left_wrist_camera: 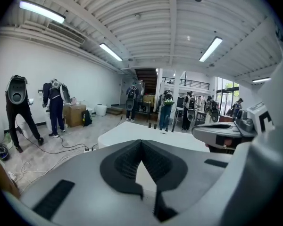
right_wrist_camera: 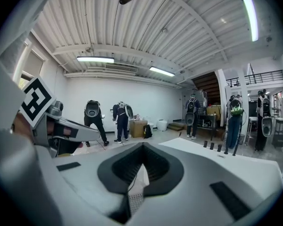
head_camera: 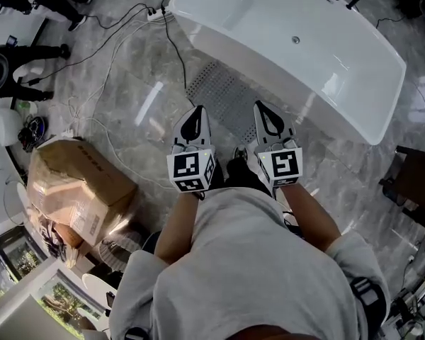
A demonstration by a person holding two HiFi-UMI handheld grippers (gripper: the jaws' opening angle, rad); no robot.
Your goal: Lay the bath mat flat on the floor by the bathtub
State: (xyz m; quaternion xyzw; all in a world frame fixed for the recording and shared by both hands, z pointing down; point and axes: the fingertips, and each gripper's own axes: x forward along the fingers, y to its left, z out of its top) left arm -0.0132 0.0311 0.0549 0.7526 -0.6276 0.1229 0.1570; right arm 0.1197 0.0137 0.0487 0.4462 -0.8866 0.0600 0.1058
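Head view: shows the bath mat (head_camera: 219, 94) flat on the floor (head_camera: 127, 112), just beside the near wall of the bathtub (head_camera: 304, 55), with its long axis along that wall from far left to near right. Places the left gripper (head_camera: 196, 113) and the right gripper (head_camera: 263, 112) side by side above the mat's near end, apart from it and pointing toward the tub. Finds each pair of jaws together with nothing between. Puts the mat below and slightly ahead of both tips, with neither hand clearly nearer.

Left gripper view: confirms the left gripper (left_wrist_camera: 141, 147) has its jaws pressed together and empty. Looks over the white bathtub (left_wrist_camera: 132, 133), with the right gripper (left_wrist_camera: 221, 133) at the right. Gives no sight of the mat.

Right gripper view: again shows the right gripper (right_wrist_camera: 142, 147) closed on nothing. Catches a dotted strip of the bath mat (right_wrist_camera: 134, 201) low through the notch behind the tips, so beneath the jaws. Has the bathtub (right_wrist_camera: 226, 159) ahead to the right and the left gripper (right_wrist_camera: 61, 128) at the left.

Looks, by this, already laid. Would call for a reach straight down for any further smoothing.
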